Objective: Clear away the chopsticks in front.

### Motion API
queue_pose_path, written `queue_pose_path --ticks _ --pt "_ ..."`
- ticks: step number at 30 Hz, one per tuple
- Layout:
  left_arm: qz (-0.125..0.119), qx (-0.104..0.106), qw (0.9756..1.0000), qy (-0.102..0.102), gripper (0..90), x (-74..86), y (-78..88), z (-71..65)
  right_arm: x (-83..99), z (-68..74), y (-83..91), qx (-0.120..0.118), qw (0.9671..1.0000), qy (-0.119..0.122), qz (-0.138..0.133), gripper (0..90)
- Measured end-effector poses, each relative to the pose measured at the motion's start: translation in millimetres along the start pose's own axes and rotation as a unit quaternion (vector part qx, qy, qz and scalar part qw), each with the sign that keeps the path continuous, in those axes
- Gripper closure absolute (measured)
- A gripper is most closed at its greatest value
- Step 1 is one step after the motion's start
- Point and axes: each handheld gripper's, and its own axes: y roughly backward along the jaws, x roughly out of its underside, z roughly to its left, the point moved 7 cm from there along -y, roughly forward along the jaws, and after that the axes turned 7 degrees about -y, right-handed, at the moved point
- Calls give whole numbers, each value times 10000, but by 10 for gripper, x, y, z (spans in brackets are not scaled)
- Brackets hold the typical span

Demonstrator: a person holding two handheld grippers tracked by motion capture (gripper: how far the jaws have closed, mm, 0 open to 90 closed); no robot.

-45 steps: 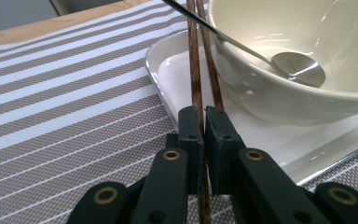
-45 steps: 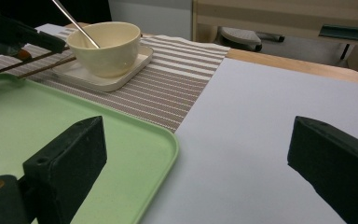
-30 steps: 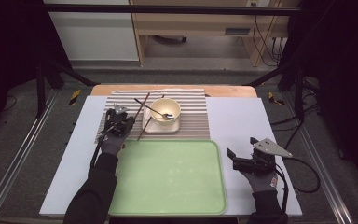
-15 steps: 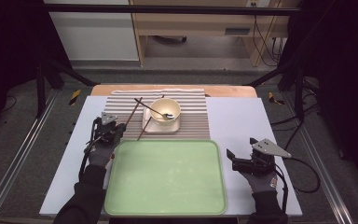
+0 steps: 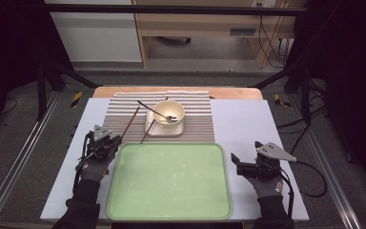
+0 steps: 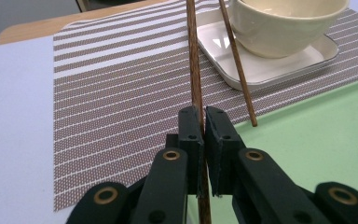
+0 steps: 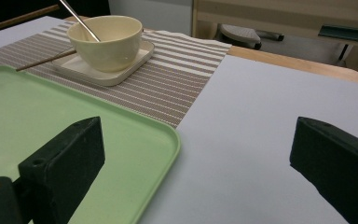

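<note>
Jaws of left gripper (image 6: 203, 122) clamped on chopstick (image 6: 193, 60), pointing ahead

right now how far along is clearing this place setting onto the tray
Early, I'd judge. Nothing lies on the green tray yet. In hand: the left gripper is shut on one chopstick, at the tray's left edge. Left: the second chopstick leaning on the white plate, the bowl with its spoon. The right gripper waits open beside the tray.
</note>
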Motion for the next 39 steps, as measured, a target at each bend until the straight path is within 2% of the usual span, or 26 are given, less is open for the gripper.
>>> queue_pose_path --ticks 3,14,20,25,28,34,39 --pt "4 -43 10000 -44 849 41 73 -25 2 5 4 3 10000 12 2 33" --pt "77 -99 9999 73 848 225 259 -164 7 17 25 -25 10000 9 -3 32" --pt "42 -232 9997 110 848 305 402 -253 5 22 34 -39 10000 8 -15 32" --pt "23 -142 9998 166 848 365 474 -387 8 37 31 -81 10000 -2 -18 32" --pt "43 -124 9998 124 848 389 515 -473 6 49 32 -100 9999 7 -16 32" --pt "100 -221 9992 321 848 459 605 -625 -4 38 46 -119 9999 -37 -47 32" --pt "66 -243 9987 448 848 458 655 -684 -21 39 62 -150 9998 -69 -89 32"
